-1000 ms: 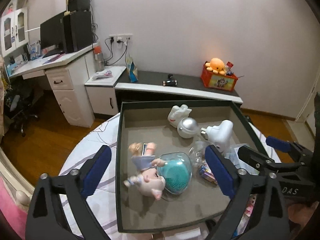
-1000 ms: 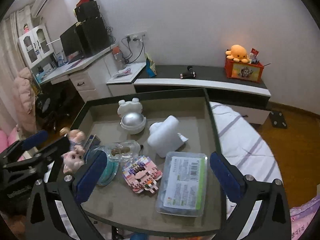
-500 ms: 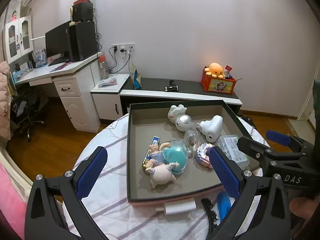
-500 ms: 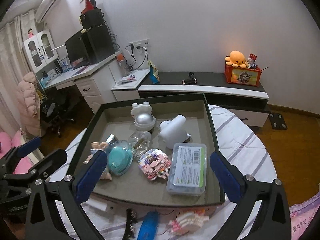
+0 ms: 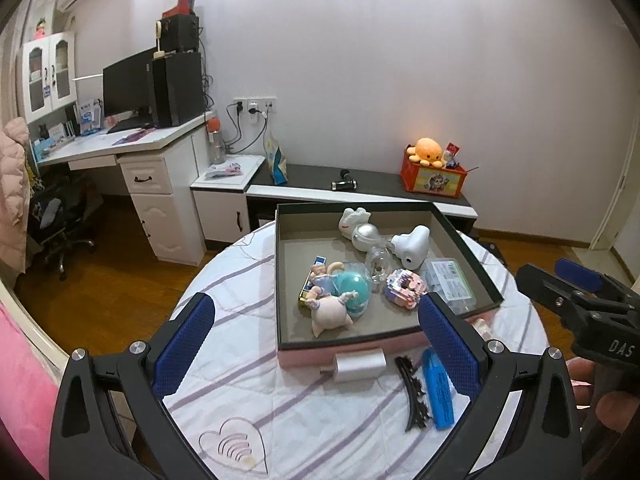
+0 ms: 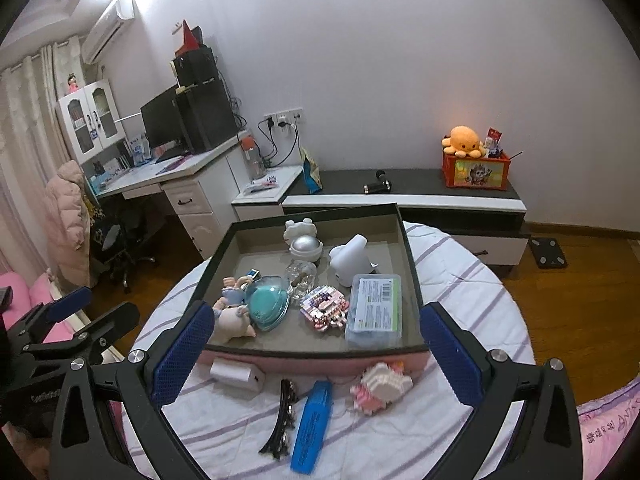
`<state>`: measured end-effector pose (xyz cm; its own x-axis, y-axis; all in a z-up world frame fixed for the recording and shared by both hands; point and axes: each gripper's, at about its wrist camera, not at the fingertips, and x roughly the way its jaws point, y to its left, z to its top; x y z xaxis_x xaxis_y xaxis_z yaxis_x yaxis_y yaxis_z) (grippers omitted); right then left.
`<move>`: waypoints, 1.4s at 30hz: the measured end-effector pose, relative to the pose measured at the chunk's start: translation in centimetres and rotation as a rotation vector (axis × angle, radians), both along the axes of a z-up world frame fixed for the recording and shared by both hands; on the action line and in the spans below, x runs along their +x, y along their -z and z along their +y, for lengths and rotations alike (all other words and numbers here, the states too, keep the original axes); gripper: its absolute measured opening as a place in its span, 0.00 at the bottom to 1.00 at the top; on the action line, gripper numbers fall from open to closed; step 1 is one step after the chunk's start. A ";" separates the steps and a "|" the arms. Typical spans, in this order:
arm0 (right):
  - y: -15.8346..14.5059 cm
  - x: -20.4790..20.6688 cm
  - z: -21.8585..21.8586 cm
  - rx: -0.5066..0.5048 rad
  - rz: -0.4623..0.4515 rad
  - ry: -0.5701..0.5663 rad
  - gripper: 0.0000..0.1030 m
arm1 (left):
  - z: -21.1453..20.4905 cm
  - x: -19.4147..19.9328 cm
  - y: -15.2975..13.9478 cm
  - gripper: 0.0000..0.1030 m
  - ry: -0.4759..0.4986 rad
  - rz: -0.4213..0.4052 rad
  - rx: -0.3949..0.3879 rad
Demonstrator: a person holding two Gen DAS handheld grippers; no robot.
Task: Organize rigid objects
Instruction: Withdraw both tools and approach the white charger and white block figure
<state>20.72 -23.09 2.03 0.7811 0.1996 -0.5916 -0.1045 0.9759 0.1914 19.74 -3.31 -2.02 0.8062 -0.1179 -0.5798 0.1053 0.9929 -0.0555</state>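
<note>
**Four loose items lay in front of the tray, nearer the right tongs**

Both tongs were spread wide and empty. The left tongs [image 5: 316, 332] framed the tray [image 5: 280, 280] in the middle of the left wrist view; the right tongs [image 6: 314, 344] framed it from the other side, with nothing between their fingers either.

The tray sat on the round counter [image 6: 460, 280] and already held a doll [image 6: 232, 320], a teal dome [image 6: 268, 304], a brick model [image 6: 324, 308], a clear case [image 6: 374, 308] and white pieces at the back.

What remained outside lay along the tray's near edge, low in both frames: a white block [image 6: 236, 374], a black clip [image 6: 280, 420], a blue bar [image 6: 312, 426] and a pink brick toy [image 6: 380, 390]. In the right wrist view these sat centred between the fingers, the bar and the clip running lengthwise toward the camera, roughly in line with the tongs. In the left wrist view the bar [image 5: 438, 388] and clip [image 5: 412, 392] were pushed to the lower right, by the right-hand finger, and the block [image 5: 360, 366] was just left of them.

Judging by that, the right tongs looked better placed for the bar, clip or brick toy, while the block lay closer to the left.
</note>
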 end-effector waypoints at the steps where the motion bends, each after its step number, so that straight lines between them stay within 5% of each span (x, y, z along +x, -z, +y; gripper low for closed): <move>1: -0.2 -0.4 -0.1 0.002 -0.006 0.002 1.00 | 0.1 -0.5 -0.1 1.00 -0.002 -0.003 -0.002; 17: -1.6 -9.2 -0.1 0.006 -0.065 0.023 1.00 | 2.3 -7.9 0.2 1.00 -0.018 -0.004 -0.030; 27: 1.7 -13.8 0.0 0.034 0.000 0.043 1.00 | 2.5 -10.8 3.9 1.00 -0.018 0.059 -0.028; 42: 4.7 -14.1 -0.1 0.027 0.068 0.057 1.00 | 1.3 -11.2 5.7 1.00 0.005 0.099 -0.028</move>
<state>6.62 -23.24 -2.65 0.7499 0.1725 -0.6387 -0.0348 0.9744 0.2222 8.55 -2.06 -7.71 0.7445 -0.1392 -0.6530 0.1031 0.9903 -0.0935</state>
